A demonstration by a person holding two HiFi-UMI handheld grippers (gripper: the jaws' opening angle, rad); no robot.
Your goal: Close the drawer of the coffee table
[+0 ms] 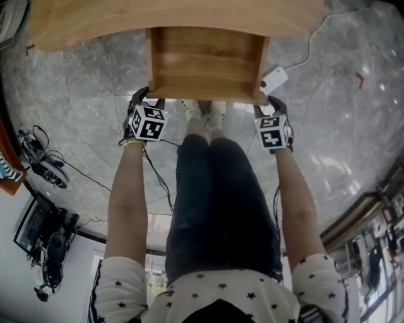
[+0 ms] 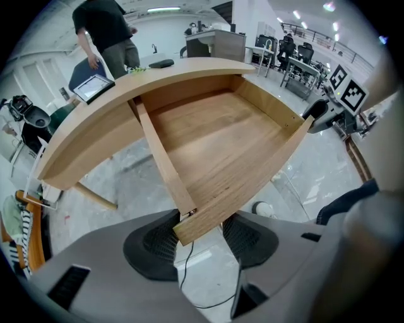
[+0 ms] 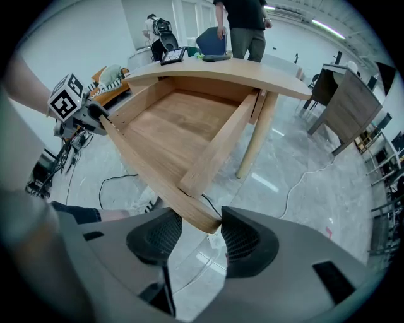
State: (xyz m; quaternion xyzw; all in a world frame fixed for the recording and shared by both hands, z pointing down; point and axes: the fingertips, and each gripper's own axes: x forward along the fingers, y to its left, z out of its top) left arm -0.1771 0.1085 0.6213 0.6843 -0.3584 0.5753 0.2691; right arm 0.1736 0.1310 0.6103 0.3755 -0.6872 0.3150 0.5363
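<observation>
The coffee table's wooden drawer (image 1: 205, 63) stands pulled out from under the curved tabletop (image 1: 177, 19), and it is bare inside. In the head view my left gripper (image 1: 146, 96) sits at the drawer's front left corner and my right gripper (image 1: 268, 99) at its front right corner. The left gripper view shows the front panel's corner (image 2: 189, 228) wedged between the dark pads, filling the gap. The right gripper view has the other corner (image 3: 203, 219) held between its pads the same way. Both grippers are shut on the drawer front.
My legs and white shoes (image 1: 205, 112) are just below the drawer front. A white box (image 1: 274, 79) with a cable lies on the marble floor at right. A person (image 2: 104, 31) stands behind the table, beside a tablet (image 2: 93, 87). A table leg (image 3: 255, 139) stands at right.
</observation>
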